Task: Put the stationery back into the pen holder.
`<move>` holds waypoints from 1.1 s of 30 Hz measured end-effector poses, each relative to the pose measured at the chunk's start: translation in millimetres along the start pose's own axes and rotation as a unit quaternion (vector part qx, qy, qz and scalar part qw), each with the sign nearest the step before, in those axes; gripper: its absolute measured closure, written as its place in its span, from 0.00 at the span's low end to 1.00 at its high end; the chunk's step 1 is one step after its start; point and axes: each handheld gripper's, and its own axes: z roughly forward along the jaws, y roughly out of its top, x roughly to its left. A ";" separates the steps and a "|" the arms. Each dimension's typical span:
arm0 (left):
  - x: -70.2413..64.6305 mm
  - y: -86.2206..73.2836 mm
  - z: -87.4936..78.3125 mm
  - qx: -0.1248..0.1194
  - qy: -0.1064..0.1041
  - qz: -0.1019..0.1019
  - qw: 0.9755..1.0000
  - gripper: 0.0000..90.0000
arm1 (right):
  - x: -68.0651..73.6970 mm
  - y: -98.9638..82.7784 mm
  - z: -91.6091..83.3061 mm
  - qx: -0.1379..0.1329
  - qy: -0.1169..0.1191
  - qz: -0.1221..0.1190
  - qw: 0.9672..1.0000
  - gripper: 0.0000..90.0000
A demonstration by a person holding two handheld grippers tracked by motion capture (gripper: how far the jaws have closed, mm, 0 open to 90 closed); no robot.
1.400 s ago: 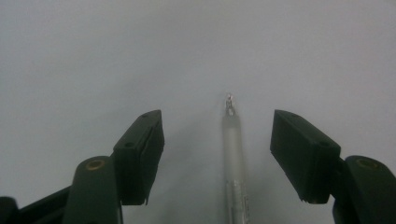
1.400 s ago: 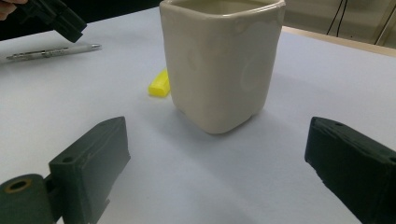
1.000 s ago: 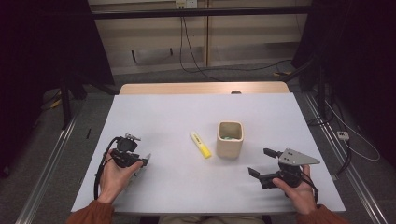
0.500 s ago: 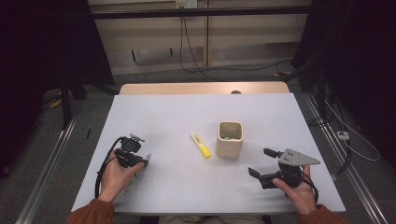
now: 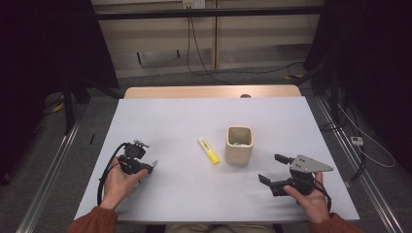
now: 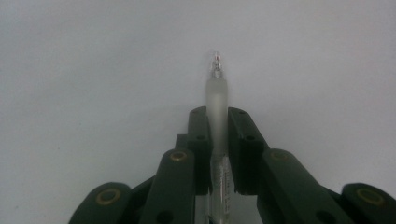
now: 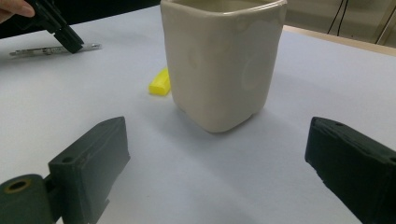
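Closing just now, left tongs (image 6: 217, 122) pinching the slim frosted clear-plastic pen (image 6: 217, 100) lying on the white tabletop (image 5: 184, 194) and readying its lift toward the cream square ceramic cup (image 5: 239, 144), right tongs (image 7: 217, 172) gaping wide, holding nothing.

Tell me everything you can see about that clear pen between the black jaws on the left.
The pen is slim, with a frosted, see-through barrel that looks like plastic and a small clear tip at its far end; faint print runs along the nearer part. It lies flat on the white table, pointing away from the left gripper. The gripper's jaws have just been closing and now press on the barrel from both sides. In the right gripper view it shows lying level by that gripper.
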 end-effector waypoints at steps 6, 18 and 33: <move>2.1 -1.3 -1.1 -0.016 -0.008 0.000 1.000 0.90 | -0.2 -0.1 0.0 0.000 0.000 0.000 1.000 0.07; 0.6 -5.5 -12.9 -0.132 -0.046 0.000 0.990 0.90 | -0.3 -0.1 -0.2 0.000 0.000 0.000 1.000 0.07; -11.9 -7.7 -26.0 -0.226 -0.110 0.012 0.968 0.90 | -0.1 -0.1 0.1 0.000 -0.001 0.000 1.000 0.07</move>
